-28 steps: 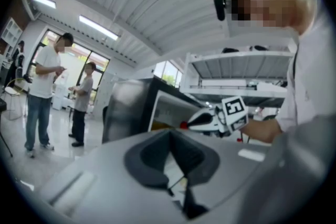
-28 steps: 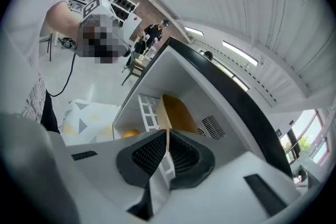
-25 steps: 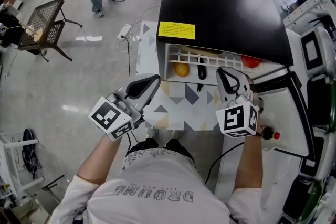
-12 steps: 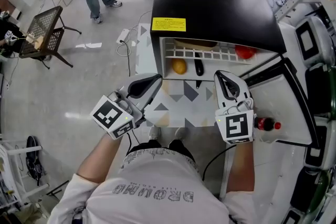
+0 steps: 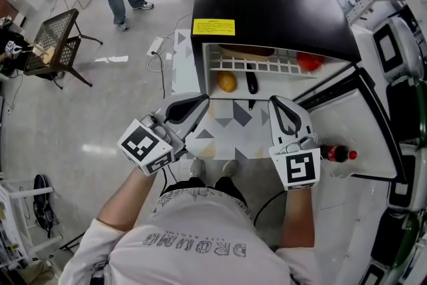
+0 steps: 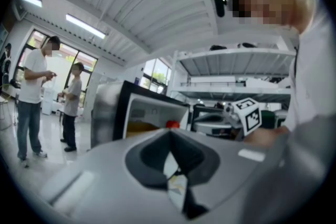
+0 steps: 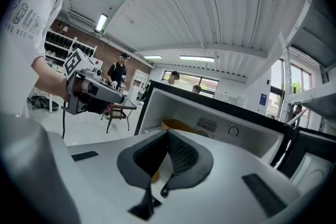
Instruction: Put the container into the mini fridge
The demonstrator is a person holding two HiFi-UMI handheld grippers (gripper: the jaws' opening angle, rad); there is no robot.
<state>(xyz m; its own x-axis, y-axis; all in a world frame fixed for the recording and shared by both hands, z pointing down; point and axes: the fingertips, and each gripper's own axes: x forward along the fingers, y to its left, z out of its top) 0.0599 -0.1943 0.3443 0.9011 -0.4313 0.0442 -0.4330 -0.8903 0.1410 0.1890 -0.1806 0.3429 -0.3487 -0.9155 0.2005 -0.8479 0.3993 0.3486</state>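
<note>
Container (image 5: pixel 248 51) in mini fridge (image 5: pixel 267 3), far fr. L gripper (image 5: pixel 200 99), R gripper (image 5: pixel 279 101); jaws together.

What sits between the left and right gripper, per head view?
Only the triangle-patterned floor mat lies between the left gripper and right gripper; the head view shows it.

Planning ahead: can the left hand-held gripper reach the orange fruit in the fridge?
Probably yes: the fridge door is open and nothing stands between the left hand-held gripper and the orange fruit; its jaws are shut.
</note>
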